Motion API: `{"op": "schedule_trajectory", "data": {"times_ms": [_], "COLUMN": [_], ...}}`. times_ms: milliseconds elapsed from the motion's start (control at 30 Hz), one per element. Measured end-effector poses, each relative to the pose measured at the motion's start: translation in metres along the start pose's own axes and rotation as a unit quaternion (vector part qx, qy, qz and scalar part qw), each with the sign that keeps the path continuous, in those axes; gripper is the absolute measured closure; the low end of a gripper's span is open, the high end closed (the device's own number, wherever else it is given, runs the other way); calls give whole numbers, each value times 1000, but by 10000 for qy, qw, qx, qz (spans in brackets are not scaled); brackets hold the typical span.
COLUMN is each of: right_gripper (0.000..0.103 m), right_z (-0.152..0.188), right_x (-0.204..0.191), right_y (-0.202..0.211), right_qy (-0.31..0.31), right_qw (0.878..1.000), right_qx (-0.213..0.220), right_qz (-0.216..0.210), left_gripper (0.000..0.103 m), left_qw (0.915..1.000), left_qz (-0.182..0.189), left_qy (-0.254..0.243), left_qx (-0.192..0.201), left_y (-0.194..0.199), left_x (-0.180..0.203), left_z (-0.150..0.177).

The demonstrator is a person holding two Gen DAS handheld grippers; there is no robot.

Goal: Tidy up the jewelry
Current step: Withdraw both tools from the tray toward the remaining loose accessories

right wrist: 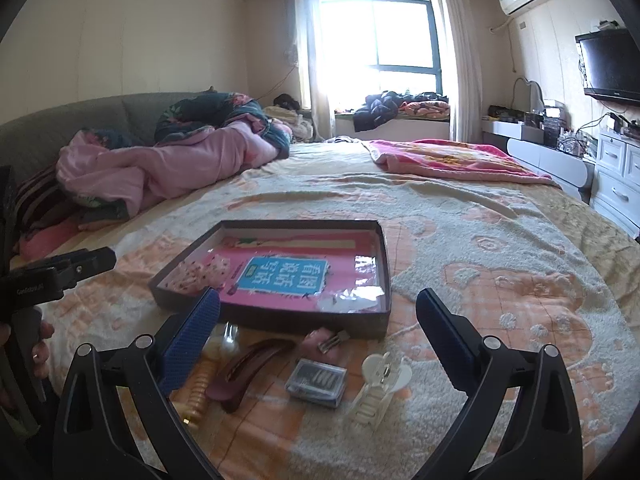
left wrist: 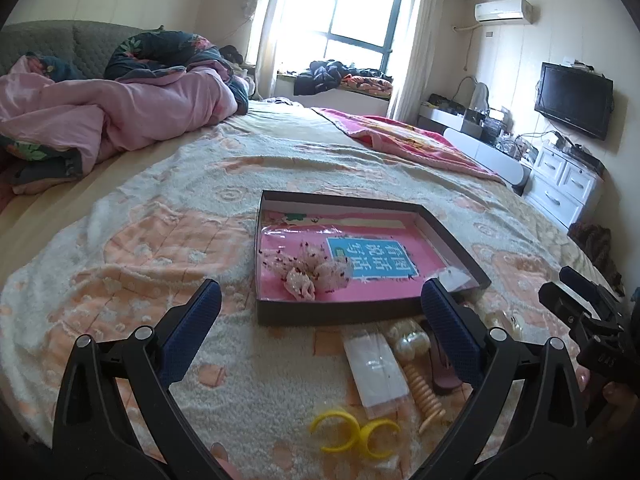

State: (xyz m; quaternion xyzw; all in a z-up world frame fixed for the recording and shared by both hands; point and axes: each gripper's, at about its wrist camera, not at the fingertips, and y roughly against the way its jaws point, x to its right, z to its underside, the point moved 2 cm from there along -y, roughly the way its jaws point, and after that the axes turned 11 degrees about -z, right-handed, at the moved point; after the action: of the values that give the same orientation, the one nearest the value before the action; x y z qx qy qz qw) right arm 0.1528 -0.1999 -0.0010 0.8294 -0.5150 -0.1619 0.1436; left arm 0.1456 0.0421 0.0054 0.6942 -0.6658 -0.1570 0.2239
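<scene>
Bed blanket (left wrist: 160,240), shallow box (left wrist: 452,236) with beaded scrunchie (left wrist: 316,272), both tongs (left wrist: 320,320) (right wrist: 318,328) apart, empty.

Shallow dark tray (left wrist: 362,312), open, on the bed blanket: holds a beaded floral piece (left wrist: 316,270) at its near-left corner. Loose along its near edge: yellow open bangles (left wrist: 352,432), cream beaded bracelet (left wrist: 424,396), maroon barrette (right wrist: 244,372), clear claw clip (right wrist: 378,384), small case of pins (right wrist: 318,382).

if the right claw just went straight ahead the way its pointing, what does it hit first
Probably the near wall of the shallow box; the right claw is open and aimed at it, above the small clips on the blanket. Depth is unclear.
</scene>
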Motion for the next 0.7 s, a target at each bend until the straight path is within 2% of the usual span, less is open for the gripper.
{"op": "schedule_trajectory", "data": {"times_ms": [400,700], "right_gripper": [7,7], "right_z": [28,44], "right_x": [-15,-12], "right_y": [6,11], "right_qy": [113,65], "right_qw": [9991,9982], "right_qx": [-397,-588], "right_qz": [-133,-130], "left_gripper": [11,11], "left_qw": [9994,9981], "left_qz": [220,352], "left_qy": [-217,-370], "left_qx": [-174,-332], "left_y": [10,8], "left_x": [12,20], "left_z": [20,33]}}
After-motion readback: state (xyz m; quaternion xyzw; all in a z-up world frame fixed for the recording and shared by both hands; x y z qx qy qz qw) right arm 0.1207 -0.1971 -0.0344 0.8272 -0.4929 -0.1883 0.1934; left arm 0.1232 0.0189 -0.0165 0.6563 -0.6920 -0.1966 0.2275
